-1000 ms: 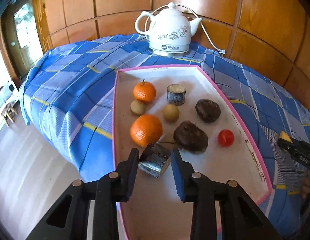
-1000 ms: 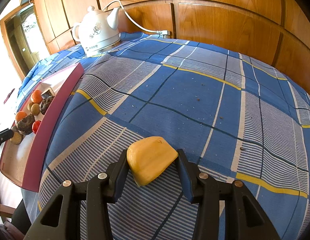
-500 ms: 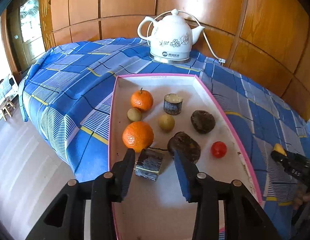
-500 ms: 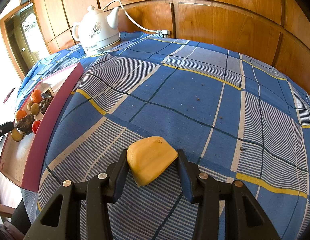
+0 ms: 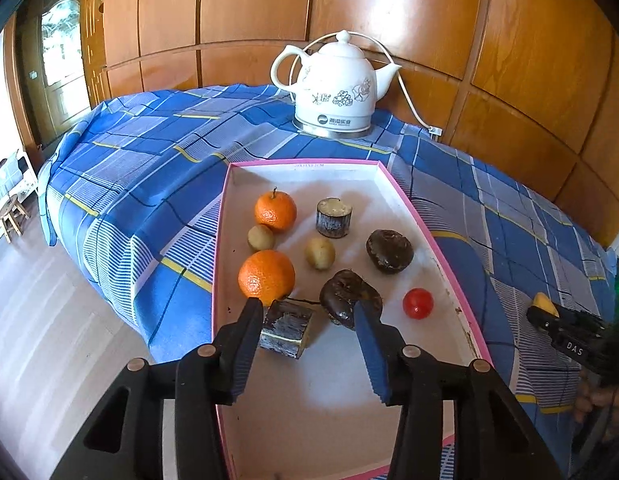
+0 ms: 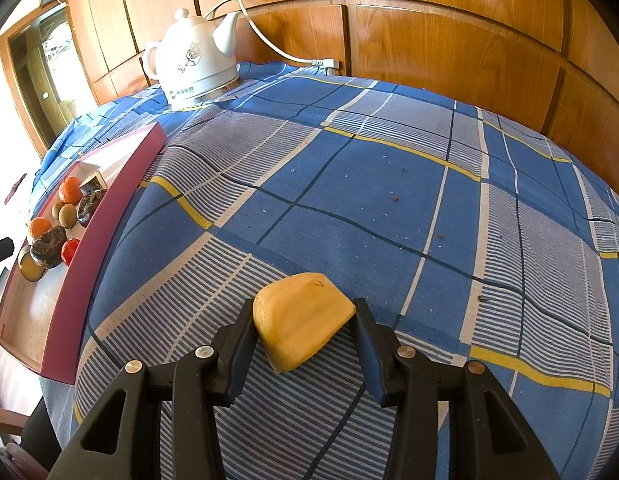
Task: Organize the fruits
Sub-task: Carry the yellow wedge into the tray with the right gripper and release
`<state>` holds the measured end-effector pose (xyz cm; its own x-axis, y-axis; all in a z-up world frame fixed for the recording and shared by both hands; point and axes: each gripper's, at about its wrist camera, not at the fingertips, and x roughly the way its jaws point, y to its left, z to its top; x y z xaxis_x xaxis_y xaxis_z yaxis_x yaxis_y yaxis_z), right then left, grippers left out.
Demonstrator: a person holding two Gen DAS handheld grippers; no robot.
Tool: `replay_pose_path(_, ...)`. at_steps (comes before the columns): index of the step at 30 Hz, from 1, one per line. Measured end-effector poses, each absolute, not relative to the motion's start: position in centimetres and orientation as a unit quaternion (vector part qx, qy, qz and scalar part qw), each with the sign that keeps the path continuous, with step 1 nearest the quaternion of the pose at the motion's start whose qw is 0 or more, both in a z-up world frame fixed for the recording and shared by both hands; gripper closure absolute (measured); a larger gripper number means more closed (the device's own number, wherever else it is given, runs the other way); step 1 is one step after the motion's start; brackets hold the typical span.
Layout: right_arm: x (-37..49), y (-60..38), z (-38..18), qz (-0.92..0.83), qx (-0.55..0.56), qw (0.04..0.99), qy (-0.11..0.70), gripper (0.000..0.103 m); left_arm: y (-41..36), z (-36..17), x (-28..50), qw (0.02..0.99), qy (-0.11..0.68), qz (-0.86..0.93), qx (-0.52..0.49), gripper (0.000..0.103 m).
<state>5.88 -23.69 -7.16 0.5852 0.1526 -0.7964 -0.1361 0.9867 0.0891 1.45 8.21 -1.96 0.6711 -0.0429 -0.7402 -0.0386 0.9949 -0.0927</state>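
Note:
A pink-rimmed tray [image 5: 219, 240] holds two oranges [image 5: 266, 277], two small tan fruits [image 5: 320, 253], a cut dark-skinned stub [image 5: 334, 217], two dark brown lumps [image 5: 389, 251] and a red tomato [image 5: 418, 303]. A second dark cut piece [image 5: 286, 334] lies on the tray floor between my left gripper's [image 5: 308, 312] fingers. Those jaws are opening, with a clear gap on the right side of the piece. My right gripper [image 6: 305, 316] is shut on a yellow fruit wedge [image 6: 301, 320] just over the blue checked cloth, right of the tray [image 6: 105, 216].
A white electric kettle [image 5: 335, 88] with its cord stands at the back of the table, against a wood-panelled wall. The tray's near half is bare. The table edge drops to the floor on the left, where a small stool [image 5: 13, 216] stands.
My left gripper's jaws have spread and let go of the dark cut piece, which now rests on the tray; the gripper has lifted slightly. The right gripper and its yellow wedge have not moved.

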Motion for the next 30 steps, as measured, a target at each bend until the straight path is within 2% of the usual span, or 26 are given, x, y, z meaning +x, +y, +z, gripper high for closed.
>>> replay_pose_path(20,5.7,-22.6,-5.8,0.090,-0.001,0.884,0.458,0.057,8.3,-1.7,1.3,0.913,0.404,-0.005,-0.058,0.050)
replay_pose_path(30,4.1,-17.2,-2.0,0.218,-0.016,0.876,0.430,0.057,9.6,-1.5,1.4,0.915,0.397,0.010,-0.074,0.050)
